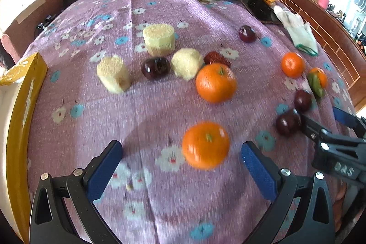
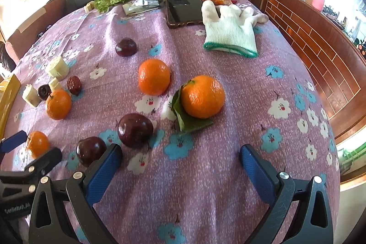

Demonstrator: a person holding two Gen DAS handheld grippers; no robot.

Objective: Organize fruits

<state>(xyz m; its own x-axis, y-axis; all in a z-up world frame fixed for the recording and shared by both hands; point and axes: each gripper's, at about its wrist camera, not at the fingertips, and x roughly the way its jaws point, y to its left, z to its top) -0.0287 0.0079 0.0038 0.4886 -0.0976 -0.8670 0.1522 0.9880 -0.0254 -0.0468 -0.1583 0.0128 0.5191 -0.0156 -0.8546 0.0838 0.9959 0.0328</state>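
On the purple flowered cloth (image 1: 160, 106), the pale cut chunks (image 1: 113, 77) sit far left beside a dark plum (image 1: 155, 68) – unsorted. The left gripper (image 1: 181, 164) is spread wide around the nearest orange (image 1: 205, 145), probably lining up a grasp. Further right, the right gripper (image 2: 180, 166) is released and holds nothing, its left finger just beside a plum (image 2: 91, 151), the leafy orange (image 2: 202, 96) ahead – likely next

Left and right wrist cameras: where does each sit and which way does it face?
Left wrist: on the left gripper, open, facing a small orange mandarin on the purple floral tablecloth; right gripper at right.
Right wrist: on the right gripper, open, facing a leaf-backed mandarin.
Shared: dark plums, white glove.
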